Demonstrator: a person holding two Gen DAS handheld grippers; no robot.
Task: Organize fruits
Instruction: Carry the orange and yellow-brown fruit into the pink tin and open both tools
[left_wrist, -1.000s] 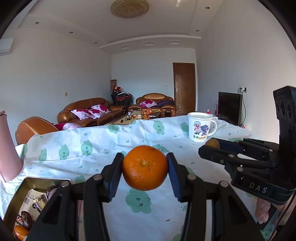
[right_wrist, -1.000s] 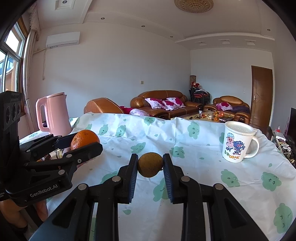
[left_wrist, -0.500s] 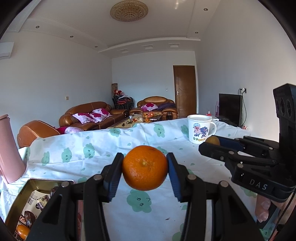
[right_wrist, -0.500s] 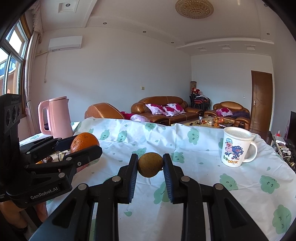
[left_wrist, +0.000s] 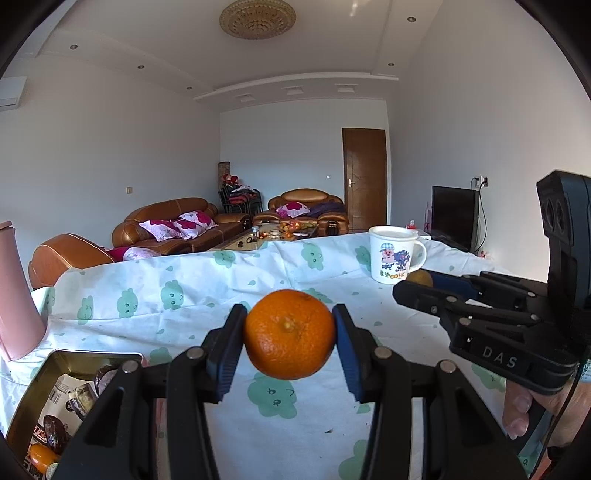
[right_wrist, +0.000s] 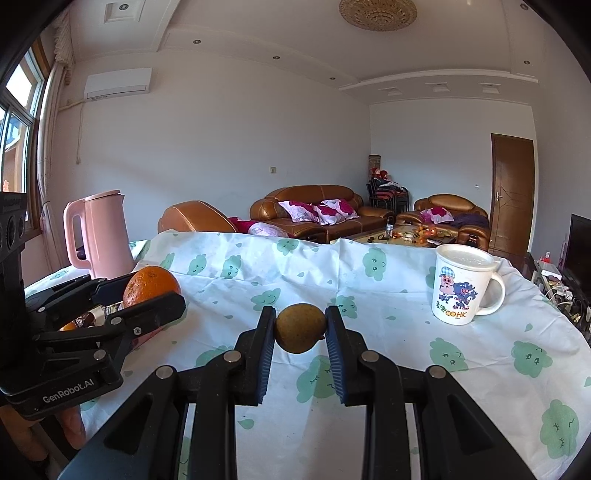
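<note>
While left tool (left_wrist: 290, 334) clamps orange (left_wrist: 289, 334), right tool (right_wrist: 300, 328) clamps brown fruit (right_wrist: 300, 328), mug (right_wrist: 458, 284) near tablecloth edge (right_wrist: 535, 280).

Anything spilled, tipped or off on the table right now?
Nothing stands out. The mug and pink kettle stand upright; the left claw grips the orange squarely, the right claw the brown fruit.

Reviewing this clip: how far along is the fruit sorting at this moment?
Midway, by the look of it. In hand: the left tongs grip an orange above the tablecloth, and the right tongs grip a small brown fruit. Neither fruit has been set down yet. Left to do: placing both. The open tin at lower left holds wrapped snacks; where the fruits belong is not shown.
</note>
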